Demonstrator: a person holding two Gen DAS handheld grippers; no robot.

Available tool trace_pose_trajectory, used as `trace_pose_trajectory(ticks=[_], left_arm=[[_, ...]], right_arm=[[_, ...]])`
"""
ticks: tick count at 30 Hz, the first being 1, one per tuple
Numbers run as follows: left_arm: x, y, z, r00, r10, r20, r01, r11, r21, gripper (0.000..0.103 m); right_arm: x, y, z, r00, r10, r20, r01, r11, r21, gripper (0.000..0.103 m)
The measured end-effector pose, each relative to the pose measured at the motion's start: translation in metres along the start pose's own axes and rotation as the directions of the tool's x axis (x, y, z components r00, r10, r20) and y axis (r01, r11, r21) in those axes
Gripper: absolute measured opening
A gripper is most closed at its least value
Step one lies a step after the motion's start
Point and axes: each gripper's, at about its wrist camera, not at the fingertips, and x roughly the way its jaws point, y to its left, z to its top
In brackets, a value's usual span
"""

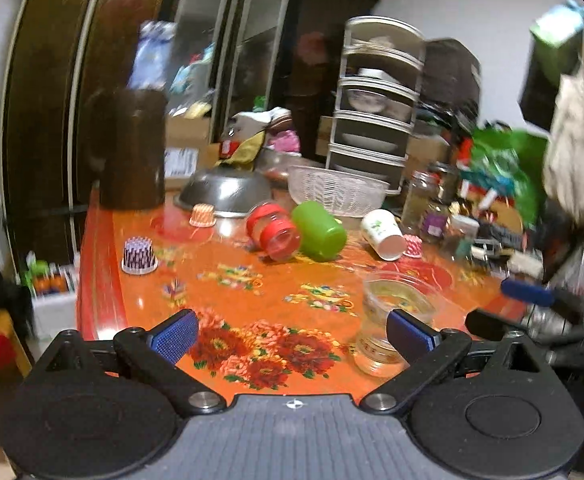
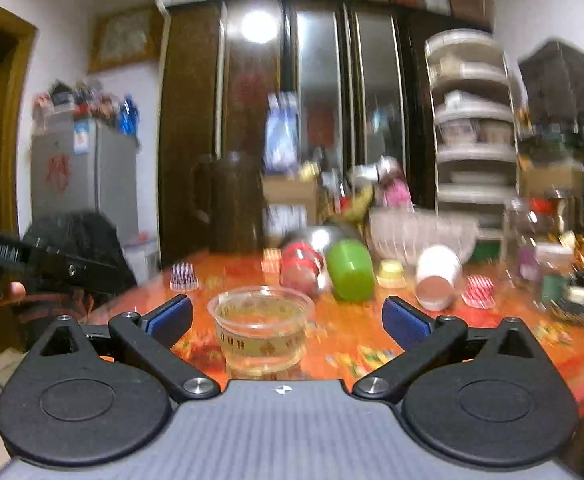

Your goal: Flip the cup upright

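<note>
A green cup [image 1: 319, 230] lies on its side on the orange floral table [image 1: 251, 292], next to a red cup [image 1: 272, 232] and a white paper cup [image 1: 384, 234], both also on their sides. In the right wrist view the green cup [image 2: 350, 270], red cup [image 2: 302, 268] and white cup [image 2: 438, 276] lie beyond a clear upright cup [image 2: 261, 326]. My left gripper [image 1: 292, 336] is open and empty near the table's front edge. My right gripper [image 2: 287, 316] is open, its fingers either side of the clear cup without touching it. The clear cup also shows in the left wrist view [image 1: 392, 320].
Small striped cupcake liners [image 1: 139, 256] dot the table. A steel bowl [image 1: 227, 192], a white basket [image 1: 336, 190], a dark jug [image 1: 131, 148] and jars [image 1: 424, 196] stand at the back. A tiered rack [image 1: 376, 100] rises behind. Clutter fills the right side.
</note>
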Motion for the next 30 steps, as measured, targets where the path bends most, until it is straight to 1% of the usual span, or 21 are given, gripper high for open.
trace_pose_trajectory(ticks=[3, 6, 8, 10, 13, 17, 23, 27, 30], left_arm=[[-0.013, -0.013, 0.008, 1.0, -0.001, -0.016, 0.002, 1.0, 0.028, 0.101], [-0.024, -0.023, 0.012, 0.999, -0.02, -0.026, 0.02, 1.0, 0.008, 0.101], [-0.025, -0.029, 0.012, 0.998, -0.041, -0.052, 0.041, 0.999, 0.002, 0.101], [-0.022, -0.035, 0.012, 0.996, -0.036, -0.077, 0.036, 0.999, -0.007, 0.101], [-0.025, -0.042, 0.011, 0.997, -0.047, -0.067, 0.047, 0.999, 0.0, 0.101], [-0.024, -0.05, 0.015, 0.998, -0.028, -0.063, 0.029, 0.999, 0.013, 0.101], [-0.025, -0.057, 0.014, 0.996, -0.013, -0.086, 0.014, 1.0, 0.019, 0.101], [-0.025, -0.053, 0.016, 0.996, -0.029, -0.087, 0.029, 1.0, -0.007, 0.101], [-0.024, -0.053, 0.015, 0.995, -0.019, -0.094, 0.018, 1.0, -0.008, 0.101]], right_arm=[[-0.011, 0.003, 0.019, 0.991, -0.04, -0.125, 0.043, 0.999, 0.021, 0.102], [-0.02, 0.004, 0.023, 0.978, -0.022, -0.205, 0.037, 0.997, 0.069, 0.102], [-0.028, 0.003, 0.022, 0.978, -0.018, -0.208, 0.038, 0.995, 0.092, 0.102], [-0.032, 0.001, 0.021, 0.977, -0.034, -0.212, 0.055, 0.994, 0.089, 0.102], [-0.033, -0.008, 0.017, 0.974, -0.052, -0.22, 0.073, 0.993, 0.088, 0.102], [-0.035, -0.02, 0.016, 0.971, -0.048, -0.234, 0.078, 0.99, 0.121, 0.102], [-0.042, -0.02, 0.019, 0.975, -0.034, -0.218, 0.063, 0.99, 0.127, 0.102], [-0.042, -0.019, 0.019, 0.972, -0.037, -0.23, 0.065, 0.991, 0.117, 0.102], [-0.043, -0.021, 0.02, 0.975, -0.038, -0.221, 0.069, 0.989, 0.131, 0.102]])
